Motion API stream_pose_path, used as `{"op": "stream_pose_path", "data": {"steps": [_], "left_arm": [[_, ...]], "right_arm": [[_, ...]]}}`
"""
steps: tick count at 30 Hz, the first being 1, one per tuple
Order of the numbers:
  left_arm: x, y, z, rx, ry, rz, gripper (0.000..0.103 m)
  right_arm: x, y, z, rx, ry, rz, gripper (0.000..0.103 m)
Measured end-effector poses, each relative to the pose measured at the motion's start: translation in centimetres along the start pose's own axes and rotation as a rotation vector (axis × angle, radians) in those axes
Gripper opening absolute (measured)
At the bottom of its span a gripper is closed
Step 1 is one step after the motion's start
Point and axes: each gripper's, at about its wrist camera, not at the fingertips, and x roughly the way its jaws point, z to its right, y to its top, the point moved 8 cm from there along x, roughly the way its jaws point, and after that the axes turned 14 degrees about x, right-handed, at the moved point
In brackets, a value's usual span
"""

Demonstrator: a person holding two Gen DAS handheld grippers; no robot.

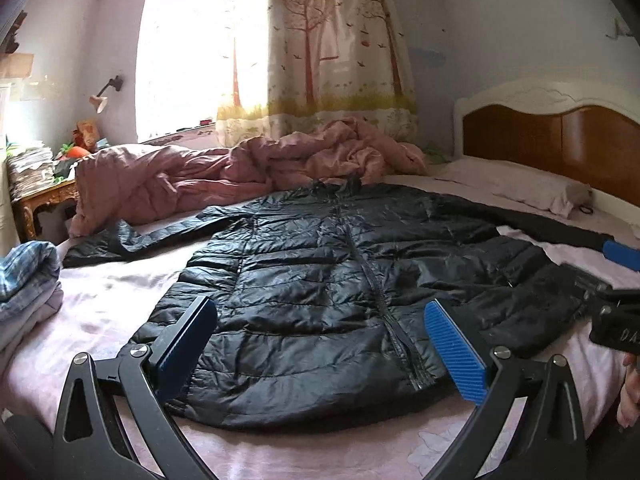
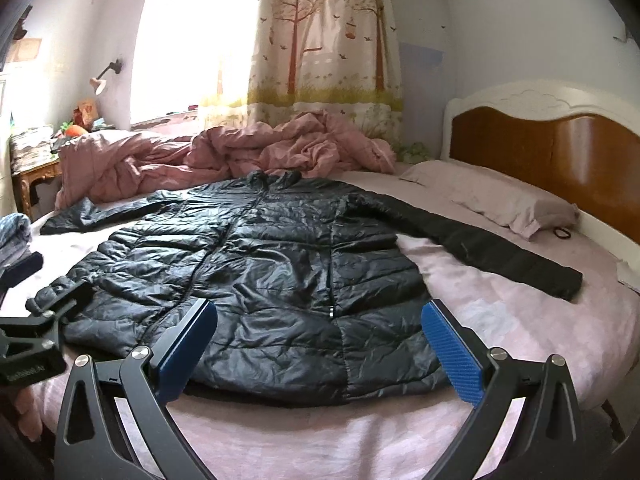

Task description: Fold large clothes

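Nearest the left wrist camera, the left gripper [image 1: 320,344] hangs with its blue-padded fingers [image 1: 454,346] spread wide and nothing between them, above the hem of a black quilted puffer jacket [image 1: 320,272]. Seen from the right wrist camera, the right gripper [image 2: 320,344] is likewise spread and empty, over the same hem. The jacket lies flat, front up and zipped, on a bed with a pale pink sheet [image 2: 500,320], collar toward the far side and both sleeves stretched outward.

Each camera catches the other tool: the left view shows the right gripper at its right edge, with part of a hand [image 1: 630,392] below it, while the right view shows the left gripper at its left edge. Only the right view shows the whole right sleeve [image 2: 480,248], running out to its cuff near a pink pillow [image 2: 492,196], with a small dark hair tie [image 2: 562,233] just beside the pillow. The left view shows more of the folded blue plaid clothes [image 1: 28,280] on the bed's left side.

Beyond the collar sits a rumpled pink duvet [image 1: 248,168]. Further off stand a brown headboard with white trim [image 2: 540,148], a cluttered side table [image 1: 36,184], a wall lamp [image 1: 105,92] and a tree-print curtain [image 1: 332,48] beside a bright window.
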Motion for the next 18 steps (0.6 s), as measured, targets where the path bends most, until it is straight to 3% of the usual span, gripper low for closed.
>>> {"op": "stream_pose_path", "data": {"steps": [5,8,18], "left_arm": [[0.5,-0.4,0.0,0.044,0.042,-0.029,0.103],[0.5,-0.5,0.2,0.071,0.053,-0.03,0.103],[0.1,-0.4,-0.7,-0.007,0.008,-0.042,0.103]], "right_arm": [[0.8,-0.4,0.2,-0.016,-0.036,-0.021,0.103],[0.6,-0.3,-0.1,-0.051,-0.051,0.015,0.103],[1.0,-1.3,-1.1,-0.085,-0.064,-0.001,0.103]]}}
